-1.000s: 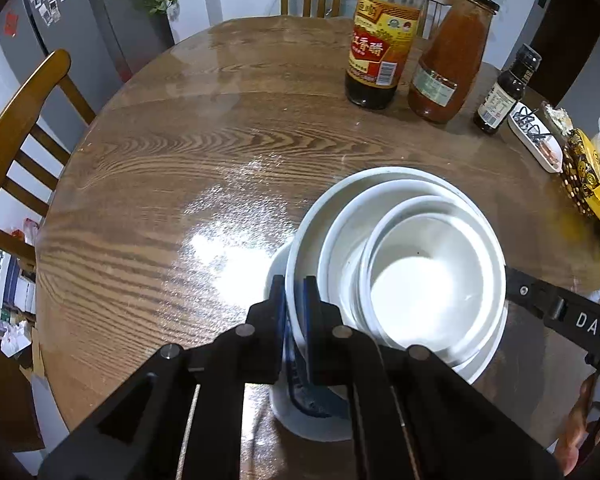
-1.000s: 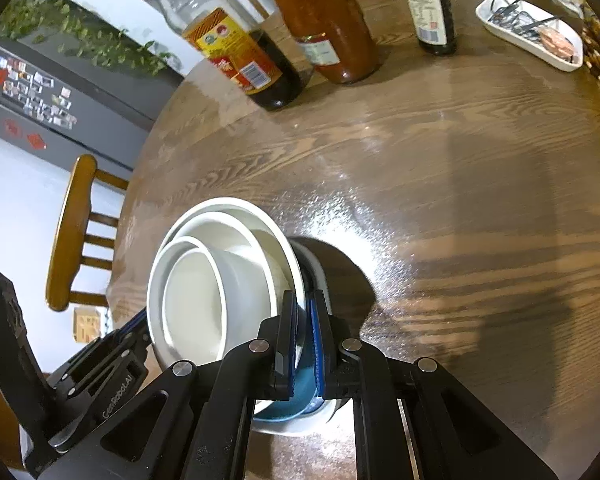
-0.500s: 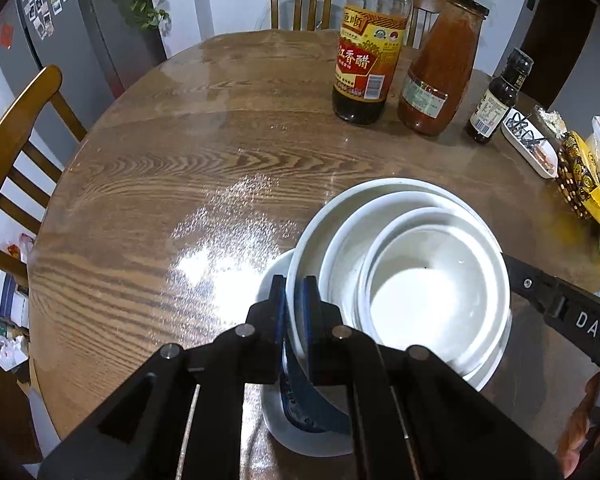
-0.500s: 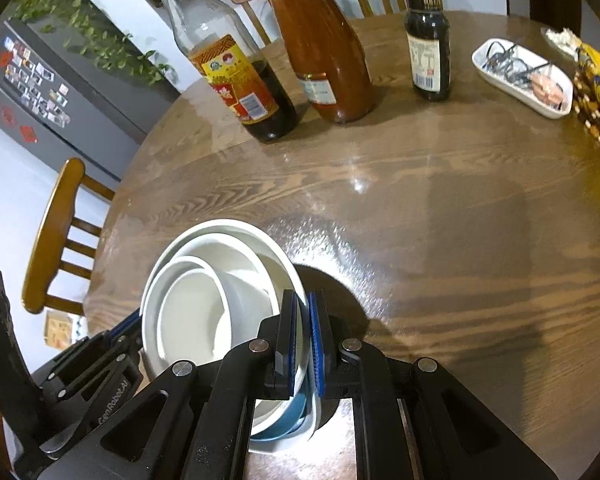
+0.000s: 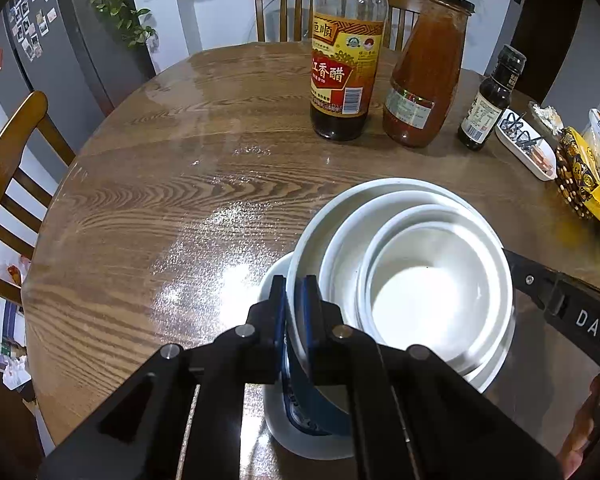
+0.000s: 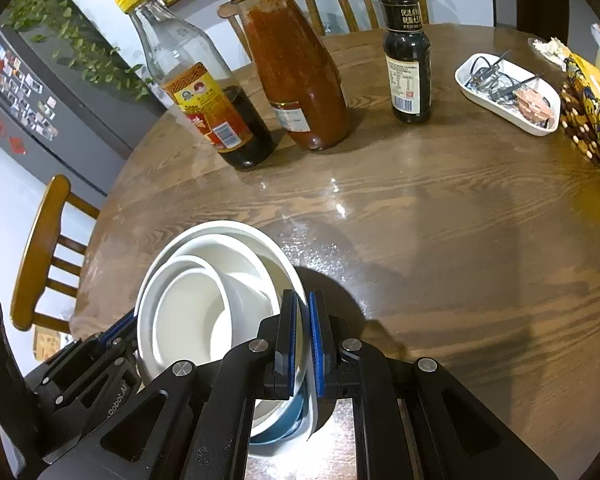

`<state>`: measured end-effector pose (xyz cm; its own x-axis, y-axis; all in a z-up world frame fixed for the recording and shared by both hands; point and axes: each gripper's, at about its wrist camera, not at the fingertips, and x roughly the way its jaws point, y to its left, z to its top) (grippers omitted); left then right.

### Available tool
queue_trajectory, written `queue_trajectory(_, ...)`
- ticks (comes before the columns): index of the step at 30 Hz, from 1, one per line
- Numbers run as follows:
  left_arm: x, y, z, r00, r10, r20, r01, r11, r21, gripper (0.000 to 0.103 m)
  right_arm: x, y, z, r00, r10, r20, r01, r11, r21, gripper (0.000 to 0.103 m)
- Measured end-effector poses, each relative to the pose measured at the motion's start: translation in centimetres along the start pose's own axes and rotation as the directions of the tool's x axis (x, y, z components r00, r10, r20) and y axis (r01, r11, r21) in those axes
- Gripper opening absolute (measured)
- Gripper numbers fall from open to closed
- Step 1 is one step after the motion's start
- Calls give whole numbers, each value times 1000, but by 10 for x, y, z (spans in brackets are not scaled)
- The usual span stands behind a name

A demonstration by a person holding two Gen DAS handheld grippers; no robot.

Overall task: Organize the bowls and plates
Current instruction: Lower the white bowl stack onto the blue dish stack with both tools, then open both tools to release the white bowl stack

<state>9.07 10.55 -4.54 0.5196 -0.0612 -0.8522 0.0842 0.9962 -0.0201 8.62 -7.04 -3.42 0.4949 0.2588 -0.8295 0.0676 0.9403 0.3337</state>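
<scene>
A stack of nested white bowls [image 5: 416,280] sits over a blue bowl [image 5: 320,416] and a white plate [image 5: 284,428]. My left gripper [image 5: 294,292] is shut on the rim of the largest white bowl at its left side. My right gripper [image 6: 303,308] is shut on the same bowl's rim at the opposite side; the stack shows in the right wrist view [image 6: 204,304]. The stack is tilted and held above the wooden table [image 5: 160,200]. The other gripper's body shows at each view's edge.
A vinegar bottle [image 5: 346,60], a red sauce jar [image 5: 426,80] and a small dark bottle [image 5: 488,104] stand at the table's far side. A white tray [image 5: 524,152] and snack packets [image 5: 584,184] lie at the right. Wooden chairs [image 5: 8,168] surround the table.
Both grippers have lifted the bowl stack and tipped the view up; the bottles look nearer and larger. Both grips stay the same.
</scene>
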Motion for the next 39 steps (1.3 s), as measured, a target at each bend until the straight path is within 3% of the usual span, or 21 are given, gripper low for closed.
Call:
queue_trajectory(31,-1,-9,-3,998,51,23,-52,998,26,6,-1,-2,2,1000,-23,-4,23,999,-41,12)
queue_trajectory(36,-1,-6,-3,998,51,24,-51,999,11,11,-1,-2,0,999,-35,-6,35,998,-43,12)
queue_trajectory(39,-2,-4,-4,998,63,27,-63,998,5,19,-1,-2,0,999,-37,-8,36,999,-40,12)
